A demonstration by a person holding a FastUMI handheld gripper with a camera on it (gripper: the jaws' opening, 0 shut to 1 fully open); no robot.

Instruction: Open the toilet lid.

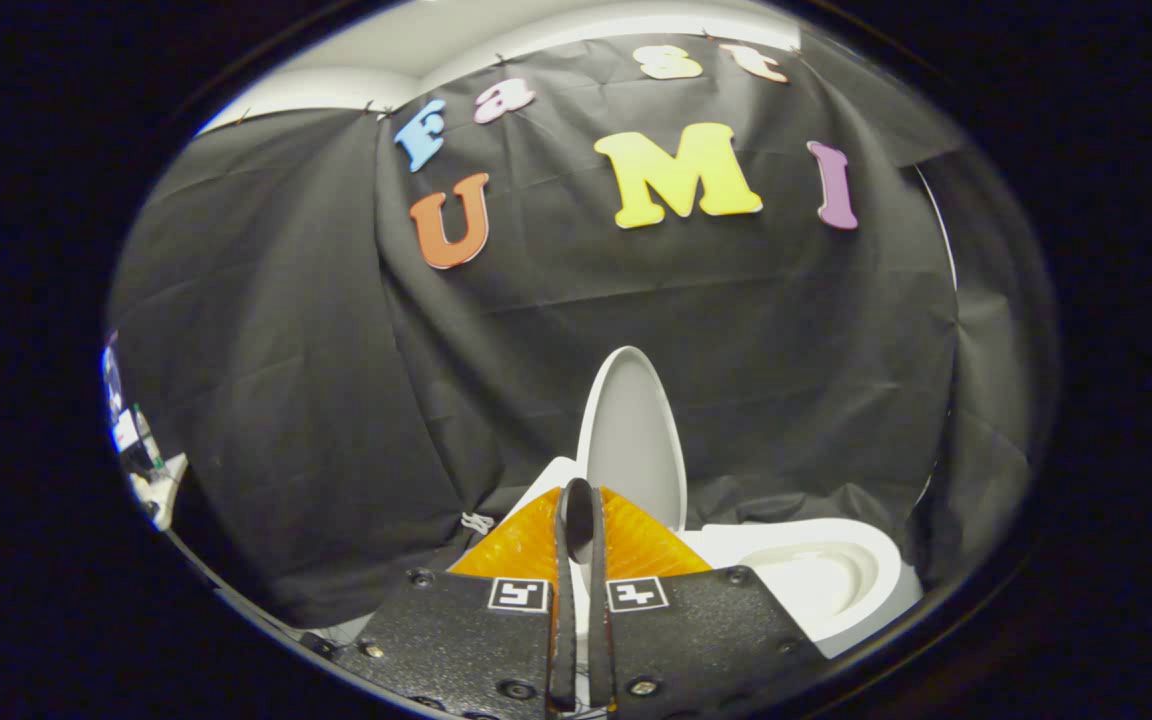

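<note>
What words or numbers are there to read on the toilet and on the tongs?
Toilet lid, standing upright: no writing.
Toilet bowl: no writing.
Tongs, shut with tips together just in front of the lid: two square black-and-white markers, patterns only, no words or numbers.
Clutter beside the cloth's edge: too small and blurred to read.

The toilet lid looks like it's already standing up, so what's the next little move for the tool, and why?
Probably draw the tool straight back. The toilet lid stands upright just beyond its fingers, which are closed together on nothing, and the bowl lies open beside them, so the opening looks done.
</note>
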